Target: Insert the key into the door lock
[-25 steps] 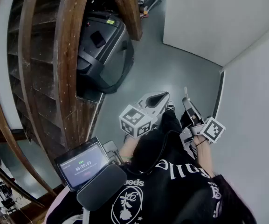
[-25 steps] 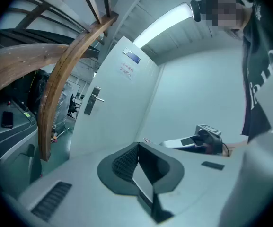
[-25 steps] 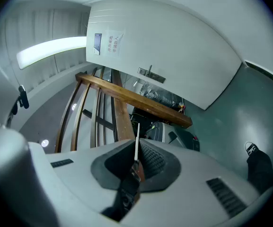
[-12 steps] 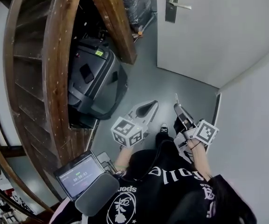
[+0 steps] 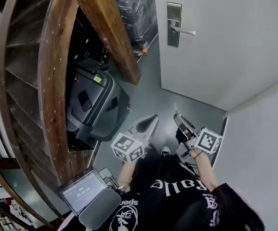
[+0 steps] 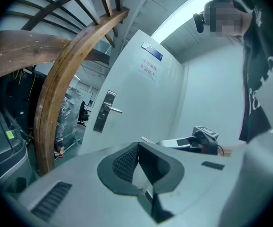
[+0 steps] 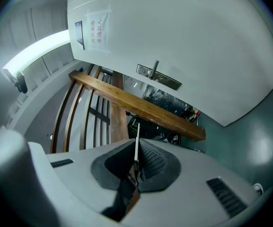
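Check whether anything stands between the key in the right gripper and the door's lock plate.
Nothing visible does. The right gripper holds the key, and only open floor lies between it and the lock plate on the door. The wooden stair beam stands off to the left.

Left claw point(image 5: 150, 120) closed, empty, right claw point(image 5: 178, 119) pinching key point(image 7: 136, 141), both held forward, side by side
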Demonstrator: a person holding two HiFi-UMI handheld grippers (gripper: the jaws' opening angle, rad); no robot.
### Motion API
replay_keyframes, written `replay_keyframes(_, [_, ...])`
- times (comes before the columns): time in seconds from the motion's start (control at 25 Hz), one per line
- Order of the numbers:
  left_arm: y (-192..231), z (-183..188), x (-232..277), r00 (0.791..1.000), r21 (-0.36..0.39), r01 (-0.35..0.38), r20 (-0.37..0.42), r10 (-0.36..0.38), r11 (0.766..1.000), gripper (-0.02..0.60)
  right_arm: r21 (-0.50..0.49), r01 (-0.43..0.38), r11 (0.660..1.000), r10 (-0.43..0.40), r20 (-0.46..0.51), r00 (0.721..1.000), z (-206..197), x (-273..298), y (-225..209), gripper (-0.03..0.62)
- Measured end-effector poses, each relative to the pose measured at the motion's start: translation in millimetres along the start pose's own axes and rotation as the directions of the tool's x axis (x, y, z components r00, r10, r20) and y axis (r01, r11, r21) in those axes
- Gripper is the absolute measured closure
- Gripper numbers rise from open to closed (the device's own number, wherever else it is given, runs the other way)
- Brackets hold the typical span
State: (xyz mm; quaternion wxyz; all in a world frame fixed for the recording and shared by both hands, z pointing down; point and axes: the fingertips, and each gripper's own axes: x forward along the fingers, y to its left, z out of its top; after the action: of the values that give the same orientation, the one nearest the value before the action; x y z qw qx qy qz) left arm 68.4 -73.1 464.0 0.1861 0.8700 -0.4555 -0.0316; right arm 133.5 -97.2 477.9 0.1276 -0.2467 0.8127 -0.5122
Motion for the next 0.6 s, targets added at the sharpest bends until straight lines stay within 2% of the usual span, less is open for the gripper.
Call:
replay_keyframes(0.28, [56.0,18.0,45.9,1.000,-0.013,0.005,-0.001,-0.005,1.000,0.575,0.011,0.033,0.999,-0.033,-0.001,0.999,38.4,47.7,-31.4,0.559])
replay_keyframes(0.48, [106.3,45.3,93.9,0.998,-0.003,0.058,-0.012,-0.058,0.998,0.575,-0.015,0.044,0.999,-0.043,0.067,0.997,96.5,96.5,-48.9,0.559])
replay_keyframes(0.6, [139.2,70.5,125.6,0.995,0.016,0.097,-0.021,-0.096,0.995,0.575,-0.005,0.078,0.997,-0.077,0.123,0.989,136.4,128.5,-66.0,0.559])
